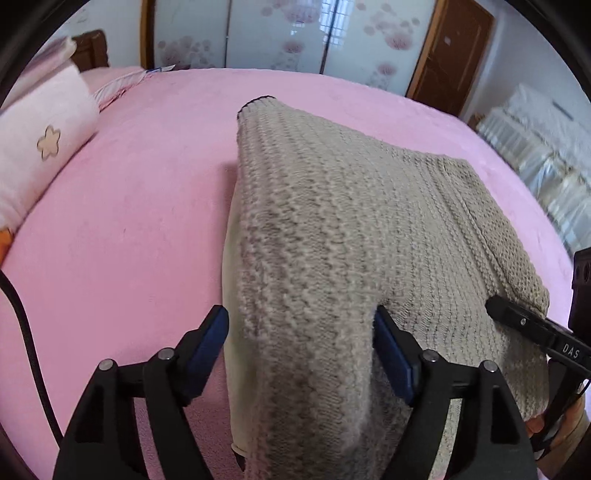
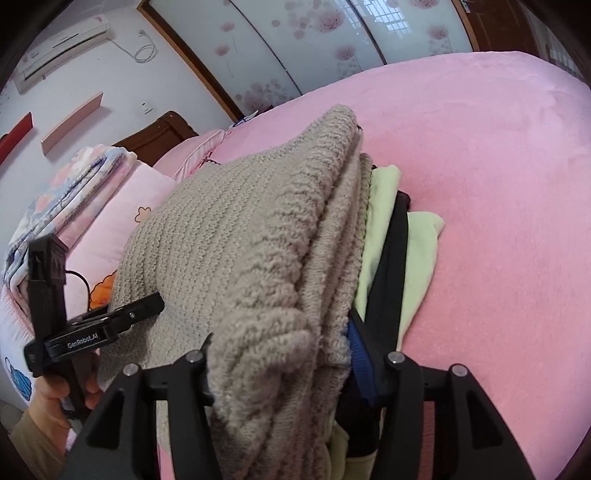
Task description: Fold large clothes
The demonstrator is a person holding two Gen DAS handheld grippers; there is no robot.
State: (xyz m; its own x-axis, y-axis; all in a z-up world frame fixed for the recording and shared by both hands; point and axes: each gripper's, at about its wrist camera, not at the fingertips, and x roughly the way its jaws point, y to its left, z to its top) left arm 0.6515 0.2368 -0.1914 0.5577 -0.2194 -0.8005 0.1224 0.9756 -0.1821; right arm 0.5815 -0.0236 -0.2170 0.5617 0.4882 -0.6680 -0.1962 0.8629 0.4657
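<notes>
A folded beige knit sweater (image 1: 332, 240) lies on the pink bed (image 1: 129, 221), on top of a stack with a pale green garment (image 2: 384, 206) and a black one (image 2: 391, 266). My left gripper (image 1: 301, 332) has its jaws spread wide around the near edge of the sweater's fold, with the blue pads (image 1: 210, 339) on either side. My right gripper (image 2: 280, 354) straddles a thick bunch of the sweater (image 2: 240, 240) and the stack edge, with the jaws wide. Each gripper shows in the other's view, at the right edge (image 1: 524, 321) and at the left (image 2: 122, 314).
Pink pillows (image 1: 40, 144) and a folded floral quilt (image 2: 66, 192) lie at the head of the bed. A black cable (image 1: 26, 332) trails at the left. Wardrobe doors (image 1: 277, 33) and a brown door (image 1: 454, 51) stand beyond the bed.
</notes>
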